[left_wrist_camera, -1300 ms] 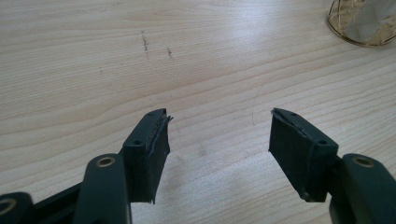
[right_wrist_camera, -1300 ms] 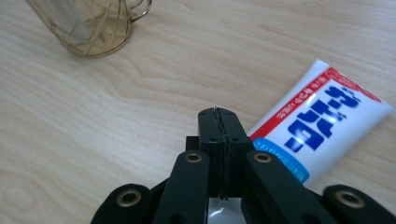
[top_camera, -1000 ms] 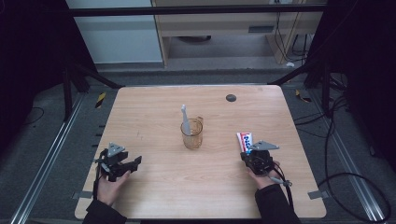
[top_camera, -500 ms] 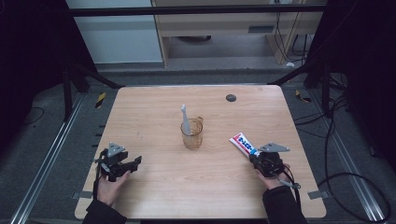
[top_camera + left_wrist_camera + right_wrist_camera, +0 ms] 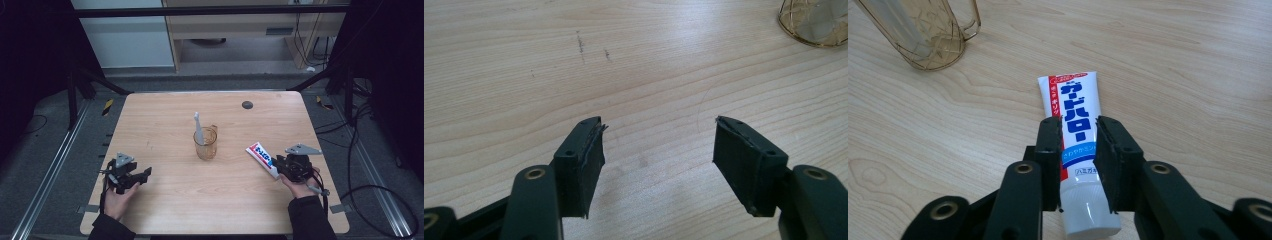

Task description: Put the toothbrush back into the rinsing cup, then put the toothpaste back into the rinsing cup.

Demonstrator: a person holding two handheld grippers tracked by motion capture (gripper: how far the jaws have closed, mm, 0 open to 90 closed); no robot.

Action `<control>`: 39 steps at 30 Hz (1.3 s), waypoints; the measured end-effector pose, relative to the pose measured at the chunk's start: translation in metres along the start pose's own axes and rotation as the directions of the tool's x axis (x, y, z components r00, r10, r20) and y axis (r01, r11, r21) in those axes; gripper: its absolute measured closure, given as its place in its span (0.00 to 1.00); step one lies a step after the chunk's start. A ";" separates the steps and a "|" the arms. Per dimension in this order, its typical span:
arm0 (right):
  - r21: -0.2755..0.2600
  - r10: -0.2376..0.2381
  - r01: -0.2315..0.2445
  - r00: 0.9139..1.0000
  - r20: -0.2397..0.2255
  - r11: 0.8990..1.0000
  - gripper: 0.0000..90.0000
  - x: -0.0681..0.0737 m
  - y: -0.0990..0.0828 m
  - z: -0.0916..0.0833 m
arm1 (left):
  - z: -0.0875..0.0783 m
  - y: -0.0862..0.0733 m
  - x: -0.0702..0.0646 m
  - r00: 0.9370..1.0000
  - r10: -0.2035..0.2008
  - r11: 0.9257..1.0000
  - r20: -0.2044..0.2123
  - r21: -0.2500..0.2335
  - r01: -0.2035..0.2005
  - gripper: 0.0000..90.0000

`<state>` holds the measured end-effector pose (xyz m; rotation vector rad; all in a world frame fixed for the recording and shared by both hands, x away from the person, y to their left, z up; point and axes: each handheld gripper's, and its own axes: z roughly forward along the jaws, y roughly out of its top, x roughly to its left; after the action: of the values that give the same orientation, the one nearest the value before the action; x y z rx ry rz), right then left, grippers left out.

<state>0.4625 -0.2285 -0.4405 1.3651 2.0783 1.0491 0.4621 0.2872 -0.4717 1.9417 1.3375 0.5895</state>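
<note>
the right claw (image 5: pixel 1078 165) straddles the toothpaste tube (image 5: pixel 1075 130), low in the right gripper view; its jaws have just been opening and look slack beside it. i judge a release under way. next: back off clear. the left claw (image 5: pixel 656 150) gapes empty over the surface (image 5: pixel 574 65).

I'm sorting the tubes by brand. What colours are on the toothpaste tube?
White toothpaste tube with blue lettering and a red side stripe; right gripper view shows it best.

Bare table (image 5: pixel 165 125) lies open on the left and in front. The cup (image 5: pixel 205 143) with its toothbrush (image 5: pixel 198 128) stands mid-table, and the toothpaste tube (image 5: pixel 261 157) lies near its right.
</note>
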 end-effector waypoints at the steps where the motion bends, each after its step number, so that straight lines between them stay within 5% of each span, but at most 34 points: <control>1: 0.008 -0.004 0.004 1.000 -0.003 1.000 0.76 0.000 0.002 0.000 | 0.000 0.000 0.000 1.000 0.004 1.000 0.000 0.002 -0.004 0.40; 17: 0.091 -0.051 0.051 0.999 0.000 0.995 0.51 0.001 0.029 0.014 | 0.000 0.000 0.000 1.000 0.002 1.000 0.004 0.001 -0.003 0.39; 39: 0.220 -0.058 0.057 0.998 0.001 0.974 0.49 -0.008 0.048 0.047 | 0.003 0.000 -0.001 1.000 0.014 1.000 0.006 0.021 -0.014 0.39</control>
<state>0.5263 -0.2080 -0.4324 1.3985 2.2683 0.8080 0.4637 0.2859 -0.4736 1.9696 1.3319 0.5784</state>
